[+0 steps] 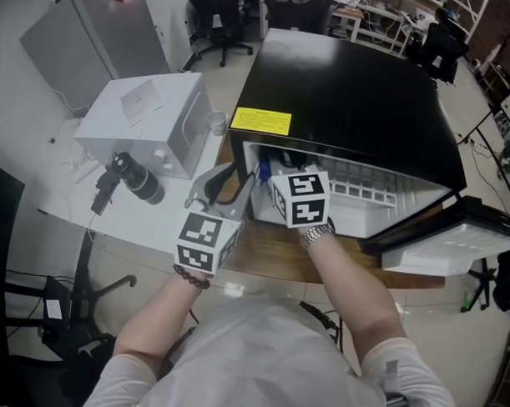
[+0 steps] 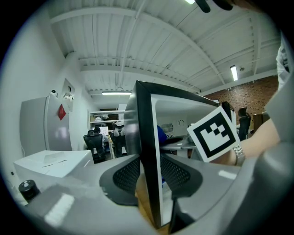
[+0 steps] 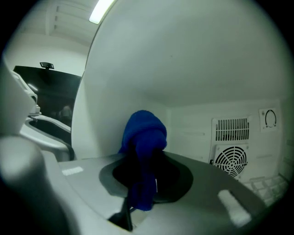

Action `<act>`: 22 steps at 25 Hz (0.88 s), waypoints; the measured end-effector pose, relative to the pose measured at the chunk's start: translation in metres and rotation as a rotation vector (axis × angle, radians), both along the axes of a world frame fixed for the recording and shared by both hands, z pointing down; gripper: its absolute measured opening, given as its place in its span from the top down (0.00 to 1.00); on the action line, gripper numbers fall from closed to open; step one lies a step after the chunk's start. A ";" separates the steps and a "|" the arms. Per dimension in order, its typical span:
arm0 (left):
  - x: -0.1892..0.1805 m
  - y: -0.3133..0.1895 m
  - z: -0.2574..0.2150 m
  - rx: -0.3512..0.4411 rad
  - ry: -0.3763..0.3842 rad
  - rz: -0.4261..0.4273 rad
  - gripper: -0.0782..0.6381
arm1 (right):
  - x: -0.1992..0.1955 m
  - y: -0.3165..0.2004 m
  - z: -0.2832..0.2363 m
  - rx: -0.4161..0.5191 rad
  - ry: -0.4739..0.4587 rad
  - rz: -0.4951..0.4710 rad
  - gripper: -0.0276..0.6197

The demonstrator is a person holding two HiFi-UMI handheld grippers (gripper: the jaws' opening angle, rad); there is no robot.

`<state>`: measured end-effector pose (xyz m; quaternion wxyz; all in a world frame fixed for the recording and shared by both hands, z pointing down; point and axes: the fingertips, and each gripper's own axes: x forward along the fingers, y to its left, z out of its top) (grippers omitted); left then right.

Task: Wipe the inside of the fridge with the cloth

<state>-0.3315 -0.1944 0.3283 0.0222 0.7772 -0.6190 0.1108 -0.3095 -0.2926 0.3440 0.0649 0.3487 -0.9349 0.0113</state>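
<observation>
A black mini fridge (image 1: 351,85) stands on a wooden table (image 1: 270,256) with its door (image 1: 441,242) swung open to the right. My right gripper (image 3: 144,176) reaches into the white interior, shut on a bunched blue cloth (image 3: 143,133). The cloth rises close to the inner left wall (image 3: 119,78). In the head view that gripper's marker cube (image 1: 304,198) shows at the fridge mouth, with a bit of blue cloth (image 1: 263,168) beside it. My left gripper (image 2: 148,179) straddles the front edge of the fridge's left wall (image 2: 146,137). Its jaws stand open, with a thin gap at each side.
A wire shelf (image 1: 364,190) lies inside the fridge, and a round fan grille (image 3: 232,158) sits on its back wall. Left of the fridge are a white box (image 1: 145,119), a black camera (image 1: 135,178) and a small glass (image 1: 217,122). Office chairs (image 1: 219,22) stand behind.
</observation>
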 end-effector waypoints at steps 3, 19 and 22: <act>0.000 -0.001 0.000 0.001 0.006 0.002 0.70 | -0.001 -0.009 0.001 0.000 -0.002 0.019 0.84; 0.001 -0.006 0.001 0.006 -0.003 -0.025 0.68 | 0.000 -0.051 0.005 -0.011 -0.013 0.123 0.84; 0.001 -0.006 0.000 0.004 -0.008 -0.029 0.68 | 0.004 -0.057 0.005 -0.023 -0.014 0.151 0.84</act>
